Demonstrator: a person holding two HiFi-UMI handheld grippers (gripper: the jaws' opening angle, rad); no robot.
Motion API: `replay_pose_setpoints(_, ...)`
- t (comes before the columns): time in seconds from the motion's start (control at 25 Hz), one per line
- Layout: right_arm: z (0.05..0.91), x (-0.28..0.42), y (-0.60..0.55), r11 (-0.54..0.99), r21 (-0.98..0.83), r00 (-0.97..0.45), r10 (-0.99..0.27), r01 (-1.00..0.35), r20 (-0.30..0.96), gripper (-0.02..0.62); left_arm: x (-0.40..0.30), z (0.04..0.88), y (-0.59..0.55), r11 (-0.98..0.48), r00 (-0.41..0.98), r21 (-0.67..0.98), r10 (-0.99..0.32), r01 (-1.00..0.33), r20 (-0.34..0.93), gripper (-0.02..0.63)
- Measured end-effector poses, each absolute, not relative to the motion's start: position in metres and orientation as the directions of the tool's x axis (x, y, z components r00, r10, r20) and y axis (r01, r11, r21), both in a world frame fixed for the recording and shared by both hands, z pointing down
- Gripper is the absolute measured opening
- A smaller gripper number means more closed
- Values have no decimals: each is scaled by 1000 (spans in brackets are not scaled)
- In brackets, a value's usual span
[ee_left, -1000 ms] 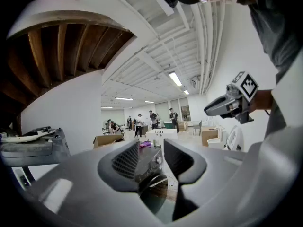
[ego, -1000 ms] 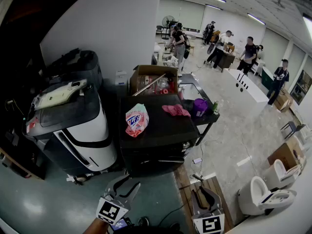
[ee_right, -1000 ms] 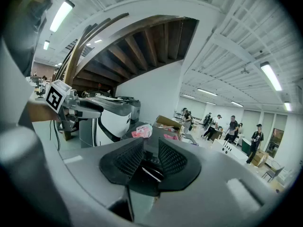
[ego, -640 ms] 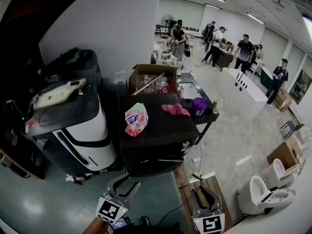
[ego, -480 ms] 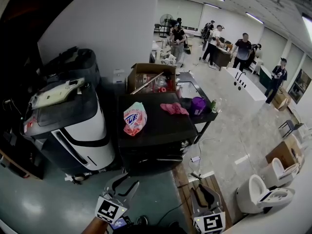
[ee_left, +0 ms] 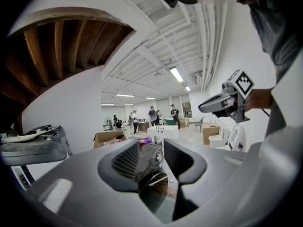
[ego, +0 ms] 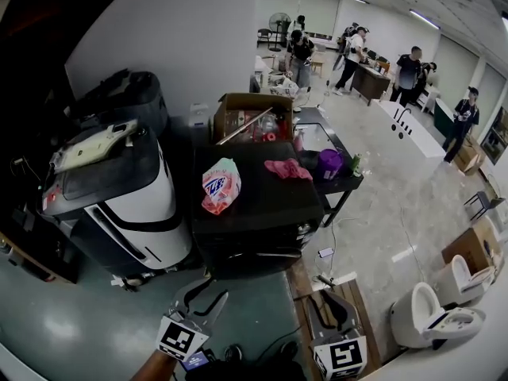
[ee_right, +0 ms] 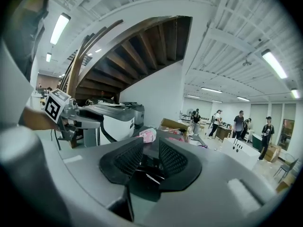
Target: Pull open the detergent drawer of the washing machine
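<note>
Clear passage: bare green floor (ego: 238,316) lay open before the front of the dark washing machine (ego: 262,252).
Left flank: a white-and-black machine (ego: 135,205) stood just beside it, leaving only a narrow gap.
Right flank: a low wooden platform (ego: 300,296) lay on the floor, with toilets (ego: 432,320) farther right.
Top surface: occupied by a detergent bag (ego: 221,185) and a pink cloth (ego: 287,169), with a purple container (ego: 329,163) at its right edge.
Rear: a cardboard box (ego: 250,117) stood behind.

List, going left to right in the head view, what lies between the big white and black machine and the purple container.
white and black machine → pink and white pouch → pink cloth → purple container
</note>
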State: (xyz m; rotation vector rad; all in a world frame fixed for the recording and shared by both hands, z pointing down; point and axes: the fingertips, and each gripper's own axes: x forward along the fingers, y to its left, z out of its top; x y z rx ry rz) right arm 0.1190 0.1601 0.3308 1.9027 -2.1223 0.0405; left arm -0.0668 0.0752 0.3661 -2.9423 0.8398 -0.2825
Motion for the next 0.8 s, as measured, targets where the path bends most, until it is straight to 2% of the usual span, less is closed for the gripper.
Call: replay_pose_setpoints(0.8, 322, 230, 118, 350, 110, -328, -928, -930, 179, 103, 23, 347, 83, -695, 673, -119, -717, -709, 182, 167)
